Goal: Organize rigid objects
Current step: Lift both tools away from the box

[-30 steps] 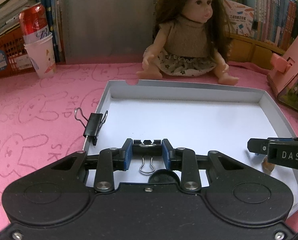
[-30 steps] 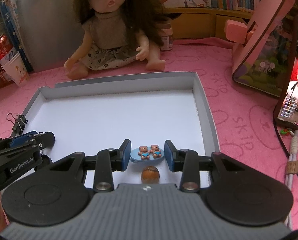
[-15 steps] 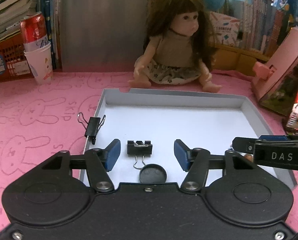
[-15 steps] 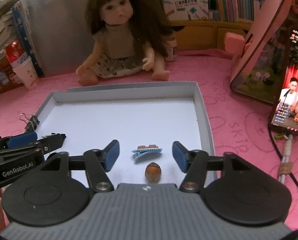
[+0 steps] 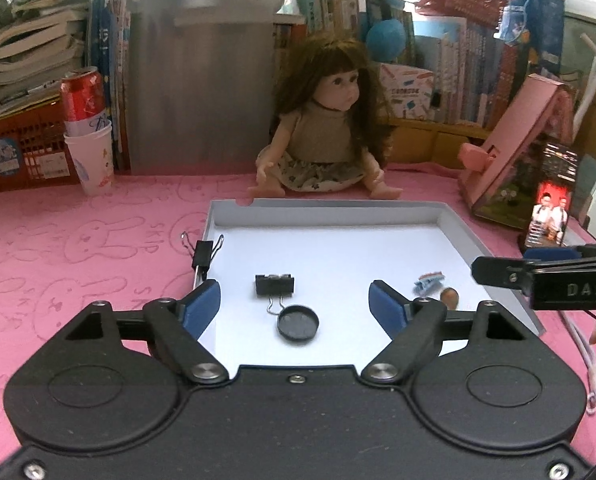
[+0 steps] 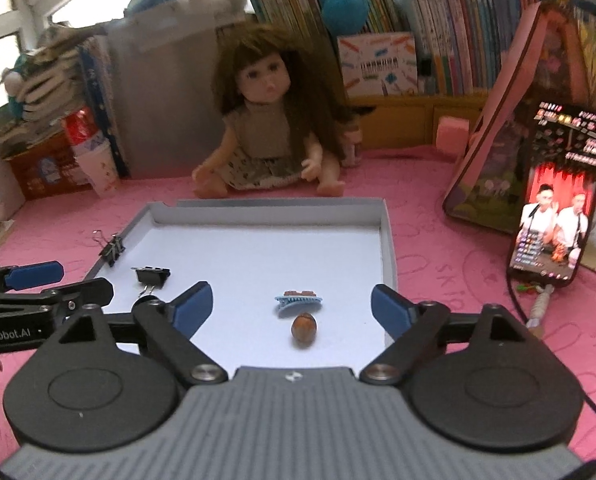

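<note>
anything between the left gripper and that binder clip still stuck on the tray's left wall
Nothing visible blocks it. The left gripper is open over the tray, and the clipped binder clip sits ahead and to its left on the wall. The loose binder clip and black cap lie off that line.

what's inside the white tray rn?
Inside the white tray: a black binder clip, a black round cap, a blue hair clip and a brown nut-like piece. Another binder clip grips the left wall. The claw bodies hide the near edge.
</note>
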{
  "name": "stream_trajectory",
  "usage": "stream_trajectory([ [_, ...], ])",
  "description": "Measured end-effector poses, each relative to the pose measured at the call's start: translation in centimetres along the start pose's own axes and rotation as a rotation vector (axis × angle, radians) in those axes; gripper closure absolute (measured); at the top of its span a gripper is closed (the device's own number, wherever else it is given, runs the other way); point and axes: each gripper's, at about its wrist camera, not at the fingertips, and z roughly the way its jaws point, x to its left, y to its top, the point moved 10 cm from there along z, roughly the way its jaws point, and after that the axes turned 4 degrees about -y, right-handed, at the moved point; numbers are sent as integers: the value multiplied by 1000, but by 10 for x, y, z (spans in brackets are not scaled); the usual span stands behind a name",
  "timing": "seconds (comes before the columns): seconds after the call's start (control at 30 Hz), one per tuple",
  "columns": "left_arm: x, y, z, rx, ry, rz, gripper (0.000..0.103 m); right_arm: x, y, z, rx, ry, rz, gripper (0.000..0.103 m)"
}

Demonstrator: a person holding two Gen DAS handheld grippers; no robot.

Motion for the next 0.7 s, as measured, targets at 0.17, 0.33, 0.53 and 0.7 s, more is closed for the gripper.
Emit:
stream_trajectory([
  [0.17,0,-17,-22,-21,-6,5,22,-1,-13,-25,-66,8,-55,4],
  [0.33,1,-37,-42,-34,2,10,21,0,-36,-44,-98,10,-97,4],
  [0.53,1,-56,-61,-49,16,21,21,-3,-60,-61,-126,-1,-116,3],
  [0.7,0,-71,-73,-58,30,36,20,-7,-75,-71,-144,-16,-122,3],
])
